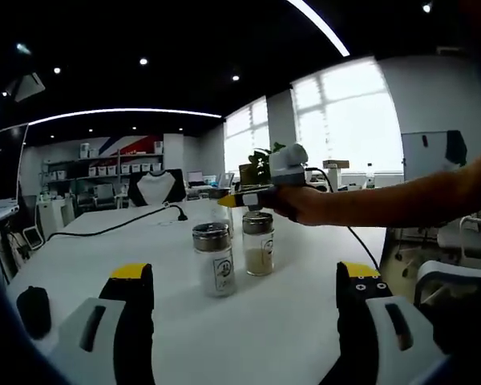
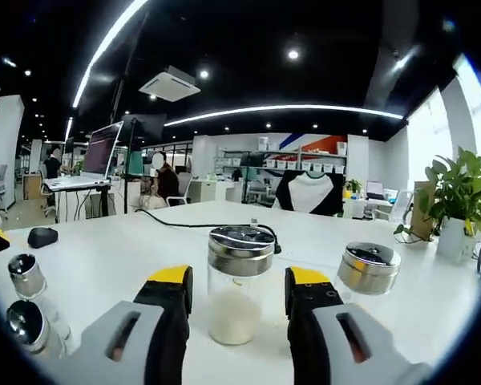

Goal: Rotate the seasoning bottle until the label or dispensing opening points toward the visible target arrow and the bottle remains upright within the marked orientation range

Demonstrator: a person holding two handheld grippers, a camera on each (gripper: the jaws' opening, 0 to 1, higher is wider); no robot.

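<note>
On the white table point(image 1: 305, 305) stand two glass seasoning bottles with steel caps: a labelled one with white contents point(image 1: 215, 261) and one with yellowish contents point(image 1: 258, 245). My left gripper point(image 1: 245, 271) is open, its jaws wide apart, short of both bottles. A hand holds my right gripper point(image 1: 231, 200) just behind them, at cap height. In the right gripper view, my right gripper point(image 2: 239, 278) is open, its jaws flanking an upright bottle of white powder point(image 2: 234, 317) with a small gap on each side. Another bottle point(image 2: 369, 269) stands right of it, and two more bottles point(image 2: 26, 277) stand at far left.
A black mouse point(image 2: 43, 237) and a black cable point(image 1: 112, 227) lie on the table's far part. A potted plant point(image 2: 457, 192) stands at the right. The person's forearm point(image 1: 401, 200) reaches in above the table. Desks, chairs and shelves fill the office behind.
</note>
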